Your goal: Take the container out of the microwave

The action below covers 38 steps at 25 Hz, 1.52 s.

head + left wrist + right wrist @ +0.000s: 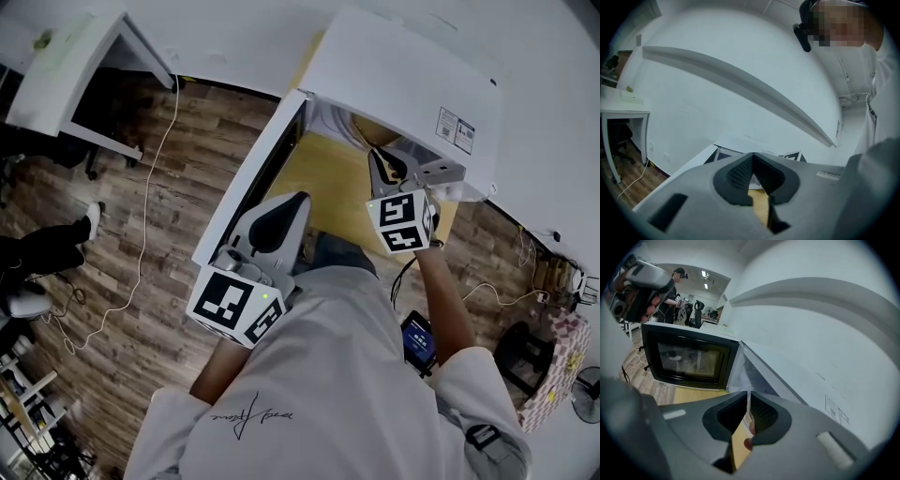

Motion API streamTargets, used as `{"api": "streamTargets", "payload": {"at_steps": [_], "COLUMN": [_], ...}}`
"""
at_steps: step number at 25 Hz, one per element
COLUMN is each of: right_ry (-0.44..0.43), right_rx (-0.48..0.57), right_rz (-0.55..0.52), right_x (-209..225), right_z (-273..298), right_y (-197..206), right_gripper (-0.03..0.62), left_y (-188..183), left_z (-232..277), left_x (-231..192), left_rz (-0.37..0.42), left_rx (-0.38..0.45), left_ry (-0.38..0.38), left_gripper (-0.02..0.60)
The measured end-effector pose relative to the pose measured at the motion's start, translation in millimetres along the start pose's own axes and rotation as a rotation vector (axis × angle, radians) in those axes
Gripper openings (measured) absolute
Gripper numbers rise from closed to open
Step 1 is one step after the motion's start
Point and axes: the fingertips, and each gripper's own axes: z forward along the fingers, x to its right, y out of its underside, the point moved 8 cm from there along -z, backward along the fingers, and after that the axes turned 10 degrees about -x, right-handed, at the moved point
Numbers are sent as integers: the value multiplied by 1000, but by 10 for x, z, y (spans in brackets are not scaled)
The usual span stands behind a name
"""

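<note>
A white microwave stands on a yellow table, with its door swung wide open to the left. The container is not visible in any view; the cavity is hidden from above. In the right gripper view the door's dark window faces me, and the cavity opening beside it shows nothing I can make out. My right gripper sits at the front right corner of the microwave, its jaws a narrow slit apart with nothing between them. My left gripper hangs by the open door, shut and empty.
A white desk stands at the far left on the wood floor, with a white cable trailing across it. Someone's shoe shows at the left edge. A small screen lies below the table edge. Another person stands in the background.
</note>
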Motion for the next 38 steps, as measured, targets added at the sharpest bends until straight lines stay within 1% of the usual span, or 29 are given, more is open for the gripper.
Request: {"api": "streamTargets", "payload": {"at_steps": [4,9,19,24,26,28,30,34,36,38], "right_ry": [1,-26,13,27,28,18,25,77,111,133], "right_rx": [-47,-137,-290,-323,-333,-350,-361,-368,-366,-366], "right_rz": [-49,-100,-342,-410,-415,-401,-391,-381,-360,-328], "right_x": [26,-14,-50,-89,-89,-92,-87,-74,-67,-63], "right_z": [186,481,979,1130,1169,1210,1233,1254,1264,1270], "right_y": [60,187,326,320,320,326,323,314,314,319], "right_gripper": [48,52,69,78,80,100,100,96,67,66], "left_y": [13,45,76,75,83,85,77,61,66,80], "left_z": [11,36,60,38,41,37,27,4,-9,-22], "left_x": [-12,-29,-123,-203,-227,-252,-273,-303,-315,-327], "left_rz": [-8,-24,-55,-69,-76,-82,-87,-96,-101,-107], "left_rx": [2,-4,-27,-26,-24,-21,-18,-10,-7,-4], "left_ry": [-18,-41,-98,-128,-133,-137,-141,-151,-156,-161], "left_gripper": [-8,-9,-8,-8,-8,-8,-8,-8,-9,-8]}}
